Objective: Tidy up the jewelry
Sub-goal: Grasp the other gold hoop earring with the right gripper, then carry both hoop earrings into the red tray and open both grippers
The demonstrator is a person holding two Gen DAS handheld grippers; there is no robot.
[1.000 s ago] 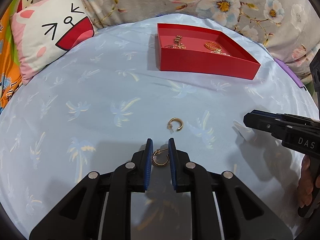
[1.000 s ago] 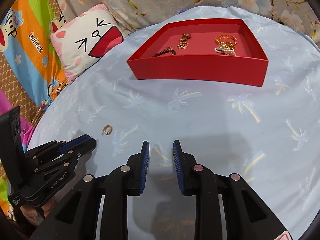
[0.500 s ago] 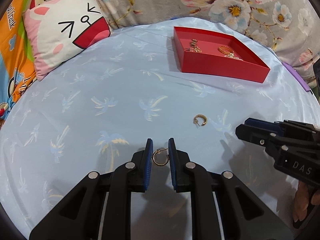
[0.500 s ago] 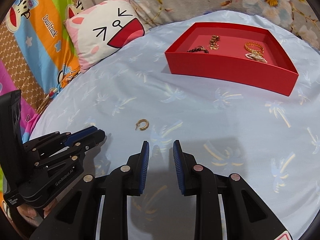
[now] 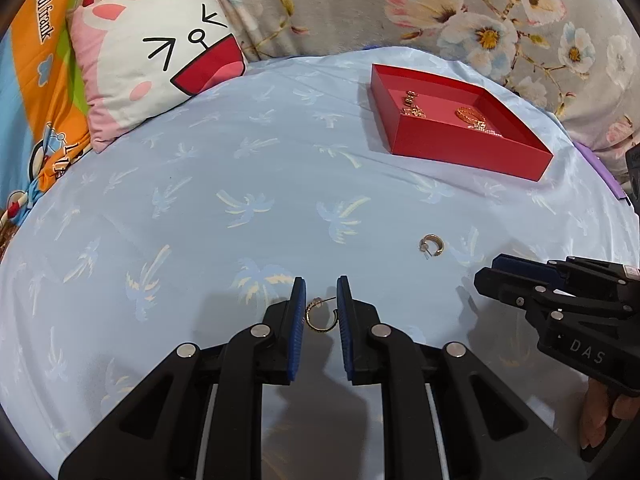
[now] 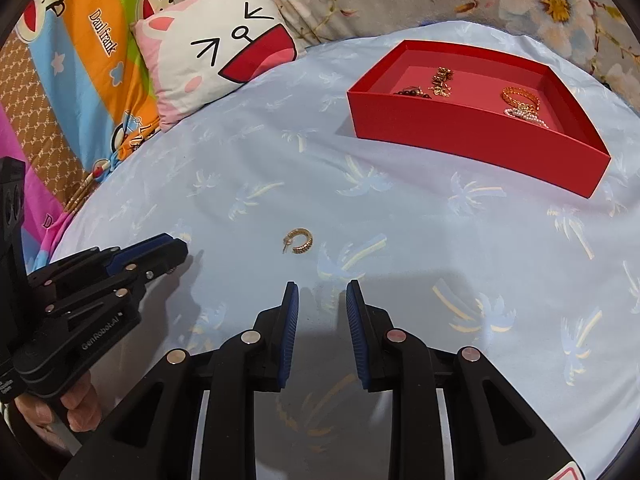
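The left gripper (image 5: 321,300) held a thin gold hoop earring (image 5: 320,317) between its blue-padded fingers (image 5: 298,312), which were closed onto it from both sides, the hoop upright with its post pointing toward the right pad. The right gripper (image 6: 322,300) hung over the pale blue bedsheet printed with palm trees (image 6: 400,240), its fingers (image 6: 289,316) parted with nothing between them.

A second, chunkier gold hoop earring (image 6: 298,241) lay flat on the sheet just ahead and a little left of the right gripper's tips; in the left wrist view the same earring (image 5: 431,245) sat well to the right of the held one, near the right gripper (image 5: 496,278).

Farther back on the bed stood an open red rectangular cardboard tray (image 6: 472,136). Inside it were a small gold chain piece (image 6: 441,80), a dark beaded strand (image 6: 412,91), and a gold bracelet beside a string of pearls (image 6: 520,102). A pink-and-white cartoon cat cushion (image 6: 216,52) rested at the sheet's far left edge.
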